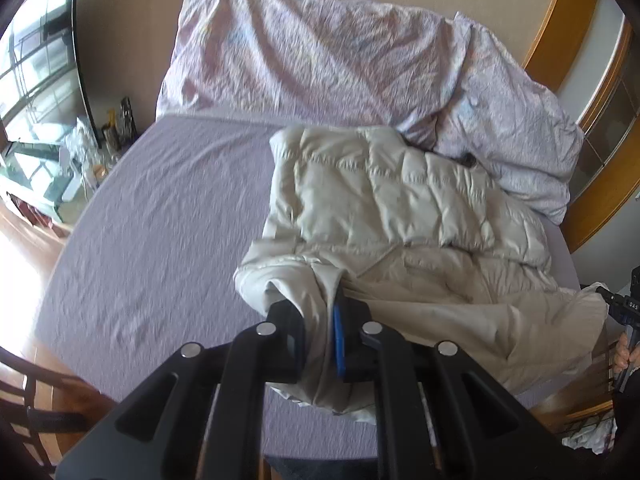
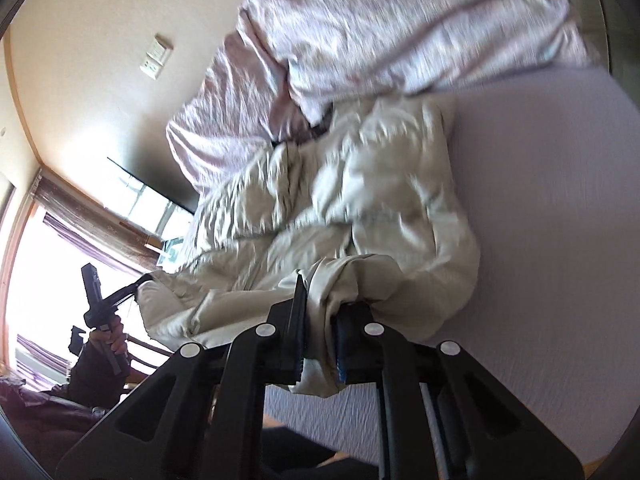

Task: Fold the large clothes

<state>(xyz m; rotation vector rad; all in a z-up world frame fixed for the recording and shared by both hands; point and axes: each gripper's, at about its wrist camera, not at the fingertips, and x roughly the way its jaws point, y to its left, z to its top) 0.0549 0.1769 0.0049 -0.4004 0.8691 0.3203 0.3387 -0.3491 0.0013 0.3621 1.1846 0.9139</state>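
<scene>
A cream quilted jacket (image 1: pixel 384 208) is spread on the right of a lilac bed (image 1: pixel 160 216), its near hem pinched by the left gripper (image 1: pixel 320 332) and right gripper (image 2: pixel 320 320).

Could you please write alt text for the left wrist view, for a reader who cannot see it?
The left tool is shut on the near edge of a cream quilted jacket lying on a bed with a lilac sheet. A rumpled pale floral duvet lies against the wall behind it.
</scene>
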